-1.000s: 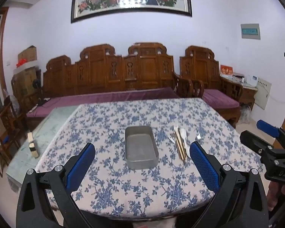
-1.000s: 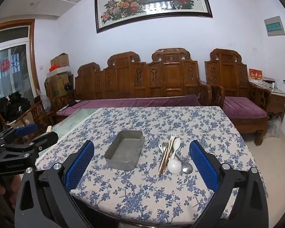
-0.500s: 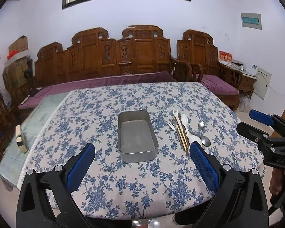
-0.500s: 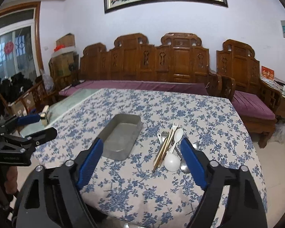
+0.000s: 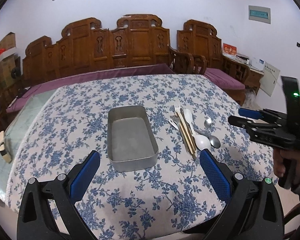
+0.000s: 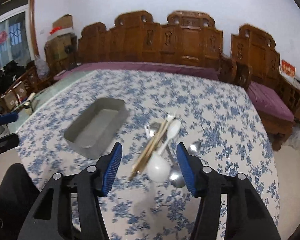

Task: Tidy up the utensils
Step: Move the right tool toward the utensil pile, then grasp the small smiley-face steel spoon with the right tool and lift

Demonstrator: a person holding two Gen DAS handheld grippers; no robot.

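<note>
Right claw [image 6: 149, 168] angled down above pale utensil bundle [image 6: 160, 146], blue pads closing, gripping nothing, grey rectangular metal tin [image 5: 130, 136] beside bundle, left claw [image 5: 150, 170] wide apart near tin

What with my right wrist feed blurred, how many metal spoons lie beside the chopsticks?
Observer: Two, right of the chopsticks in the left wrist view: a far metal spoon and a near metal spoon.
Operator: Anything white between them and the chopsticks?
Observer: A white soup spoon, touching the near one.
Operator: Are the left tongs open?
Observer: Yes, the left tongs are wide open and empty.
</note>
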